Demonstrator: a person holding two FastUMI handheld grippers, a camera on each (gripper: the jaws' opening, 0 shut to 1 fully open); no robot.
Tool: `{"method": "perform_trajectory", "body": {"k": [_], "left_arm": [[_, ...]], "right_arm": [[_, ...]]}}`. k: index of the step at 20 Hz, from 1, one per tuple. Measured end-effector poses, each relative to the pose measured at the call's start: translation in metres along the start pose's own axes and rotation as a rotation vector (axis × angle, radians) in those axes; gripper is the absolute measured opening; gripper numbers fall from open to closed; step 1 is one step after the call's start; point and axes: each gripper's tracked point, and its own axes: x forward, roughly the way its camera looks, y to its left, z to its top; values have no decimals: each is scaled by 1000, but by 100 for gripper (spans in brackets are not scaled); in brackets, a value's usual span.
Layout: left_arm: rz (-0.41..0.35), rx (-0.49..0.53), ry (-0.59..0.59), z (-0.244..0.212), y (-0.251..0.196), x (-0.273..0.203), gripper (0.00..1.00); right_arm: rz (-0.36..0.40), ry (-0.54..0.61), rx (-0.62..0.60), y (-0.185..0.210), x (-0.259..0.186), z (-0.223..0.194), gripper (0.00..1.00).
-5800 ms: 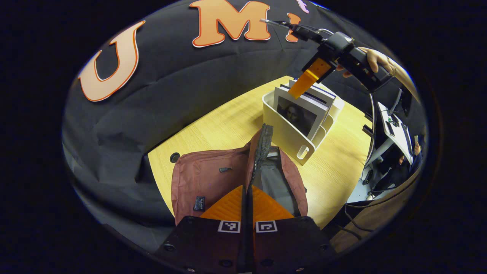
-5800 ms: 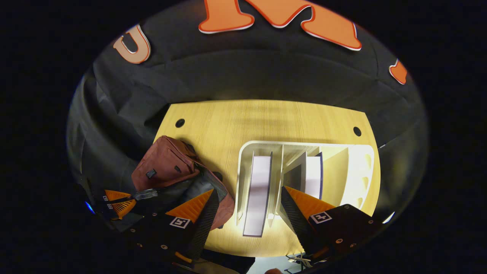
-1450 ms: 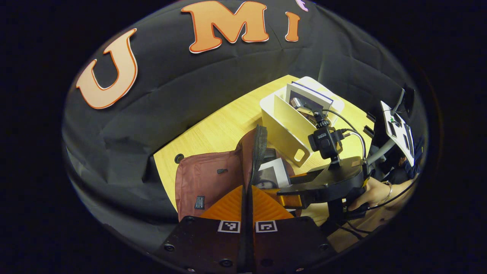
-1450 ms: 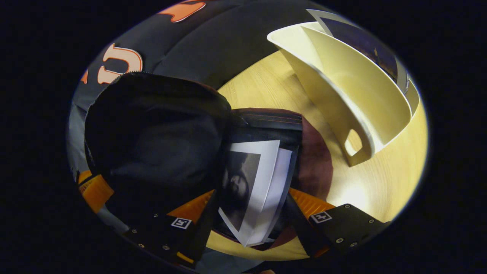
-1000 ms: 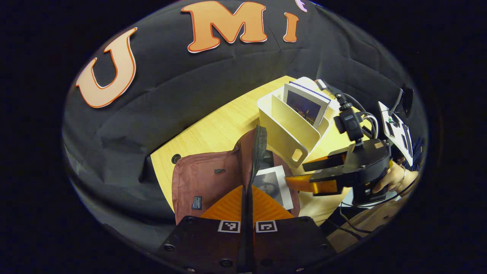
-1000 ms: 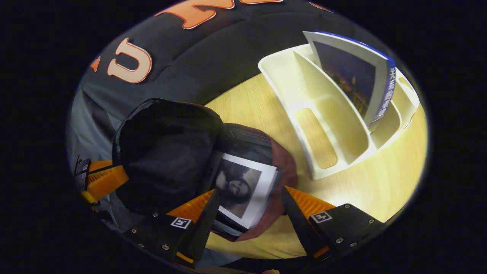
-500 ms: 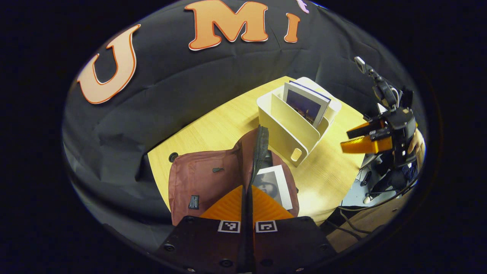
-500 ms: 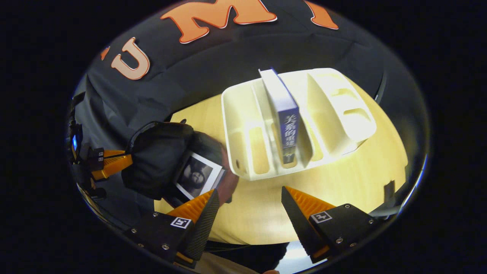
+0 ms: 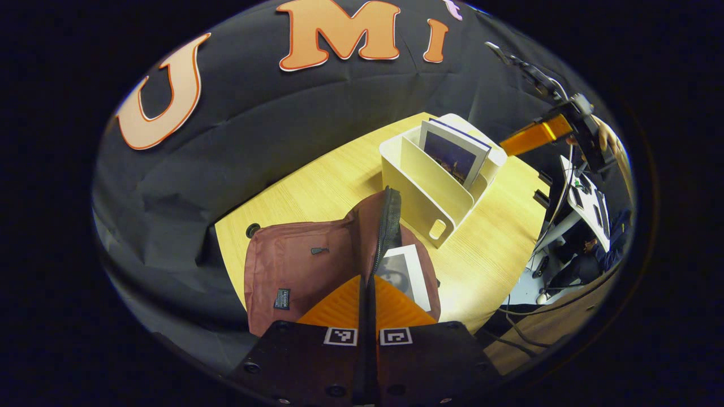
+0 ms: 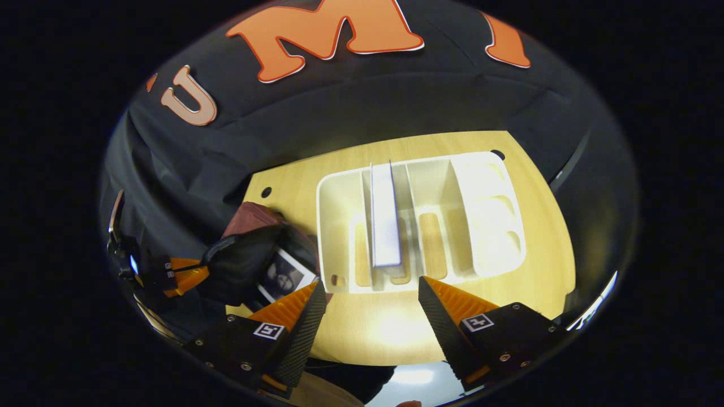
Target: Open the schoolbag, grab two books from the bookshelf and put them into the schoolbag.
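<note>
The maroon schoolbag (image 9: pixel 294 265) lies on the wooden table, and its flap (image 9: pixel 387 220) stands up. My left gripper (image 9: pixel 367 282) is shut on that flap's zipper edge. A book with a grey portrait cover (image 9: pixel 404 271) sticks out of the bag's mouth. The cream bookshelf (image 9: pixel 418 192) beside the bag holds one upright book (image 9: pixel 452 155). My right gripper (image 10: pixel 370 285) is open with nothing in it, hovering high over the front of the bookshelf (image 10: pixel 486 192) and its book (image 10: pixel 386 223). In the right gripper view the schoolbag (image 10: pixel 249 257), the portrait book (image 10: pixel 283 277) and the left gripper (image 10: pixel 181 274) are at lower left. The left gripper view has the right gripper (image 9: pixel 534 135) at upper right.
The table (image 9: pixel 317 186) has a round cable hole (image 9: pixel 253 230) near the bag and another hole (image 10: pixel 498 154) behind the bookshelf. Past the table's right edge stand a white desk (image 9: pixel 588 198) and cables on the floor. The black cloth wall runs behind the table.
My right gripper let go of the portrait book in the bag, then rose and swung over the bookshelf. The left gripper keeps holding the flap up.
</note>
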Motion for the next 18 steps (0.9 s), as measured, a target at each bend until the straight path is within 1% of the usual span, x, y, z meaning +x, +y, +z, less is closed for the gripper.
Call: {"method": "perform_trajectory", "body": {"k": [1, 4, 7, 10, 13, 15, 16, 17, 18], "left_arm": [[-3, -8, 1, -1, 0, 1, 1], [0, -25, 7, -4, 2, 1, 0], [7, -33, 9, -5, 5, 2, 1], [5, -44, 13, -6, 7, 5, 1], [1, -50, 17, -8, 8, 8, 1], [-1, -54, 21, -9, 10, 11, 1], [-3, -55, 23, -9, 11, 12, 1], [-6, -55, 26, -9, 11, 12, 1], [-8, -55, 28, -9, 10, 13, 1]], "right_arm": [[-8, 11, -8, -2, 6, 12, 98], [3, 55, 3, 1, 29, 41, 98], [-50, 89, -43, -7, 56, 60, 98], [-56, 167, -47, -5, 78, 56, 98], [-84, 228, -67, -6, 92, 48, 98], [-103, 250, -98, -9, 96, 46, 98], [-111, 262, -103, -11, 100, 44, 74], [-123, 277, -106, -13, 103, 40, 65], [-137, 273, -112, -14, 95, 44, 51]]}}
